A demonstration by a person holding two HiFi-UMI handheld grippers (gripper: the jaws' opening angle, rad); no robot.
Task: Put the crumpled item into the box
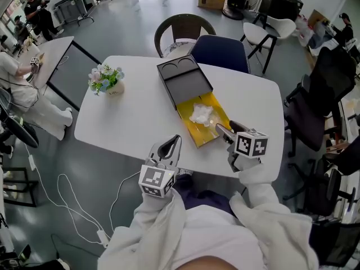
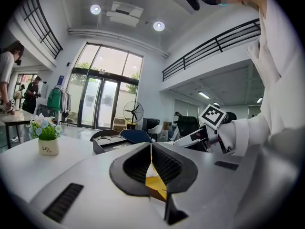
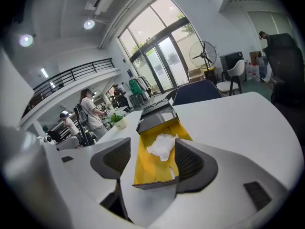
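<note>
Crumpled item [image 1: 201, 115] lies in the box [image 1: 203, 134] (we judge it light, soft); we'd pinch its middle gently. Right gripper [image 1: 224, 129] gapes empty; left gripper [image 1: 170, 145] is closed on nothing.

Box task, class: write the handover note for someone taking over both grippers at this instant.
Left gripper: jaws together, empty, over the near edge of the table.
Right gripper: jaws apart, empty, at the near end of the box.
Crumpled item lies inside the box; the lid lies open behind.
Done: item is in the box.
Left: probably nothing; perhaps draw the grippers clear.
</note>
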